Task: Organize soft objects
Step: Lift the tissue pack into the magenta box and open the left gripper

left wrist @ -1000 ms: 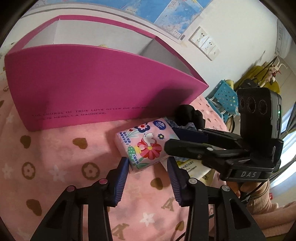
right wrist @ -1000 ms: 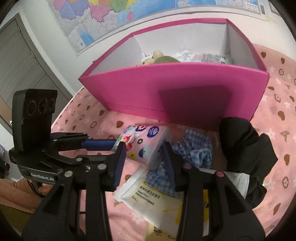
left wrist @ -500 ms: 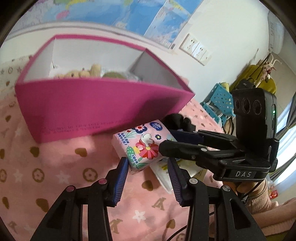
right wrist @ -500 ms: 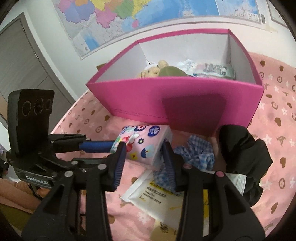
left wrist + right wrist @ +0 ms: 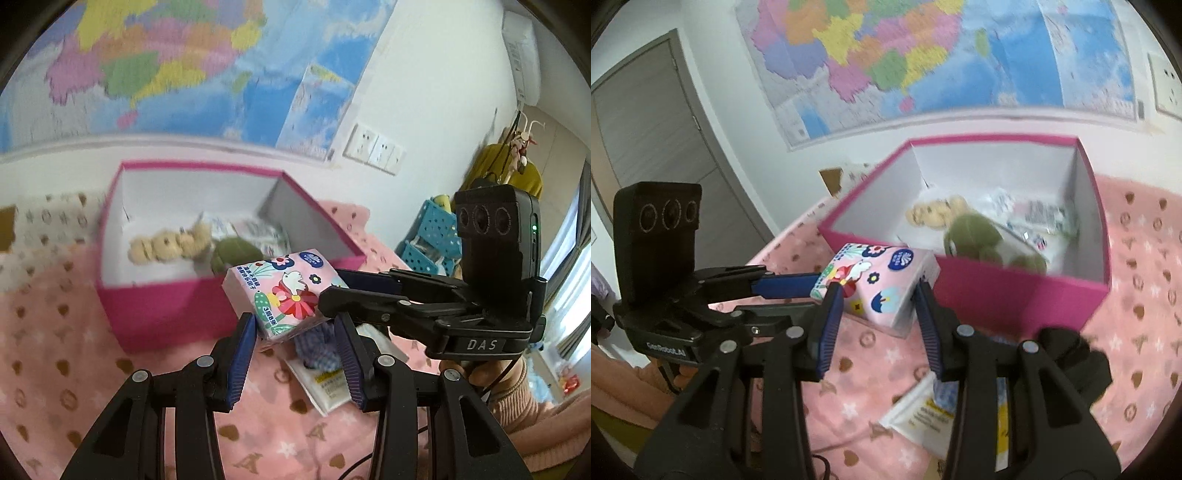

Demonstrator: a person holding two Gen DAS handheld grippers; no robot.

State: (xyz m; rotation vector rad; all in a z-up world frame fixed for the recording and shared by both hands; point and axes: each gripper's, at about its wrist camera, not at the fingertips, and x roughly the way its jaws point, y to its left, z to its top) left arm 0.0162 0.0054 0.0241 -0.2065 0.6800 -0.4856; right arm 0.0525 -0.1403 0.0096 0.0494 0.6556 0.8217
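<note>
Already clear of the pink patterned blanket, the soft pink flower-printed tissue pack hangs between the two tools: the left gripper is clamped on its near end and the right gripper is clamped on the other, each pair of blue pads pressing a side of the pack. Its long axis runs roughly from one gripper to the other, tilted, with one corner lower.

What the coming move turns on is the magenta cardboard box with white inside, which lies just beyond the pack, its near wall about level with the pack's underside. Judging from both views, the pack must travel forward over that rim and then down.

Inside, a tan plush bear and a green plush toy fill the middle, with other packets at the back; the freest room looks to be along the near wall. Below on the blanket lie a blue checked cloth, a white flat packet and a black fabric bundle.
</note>
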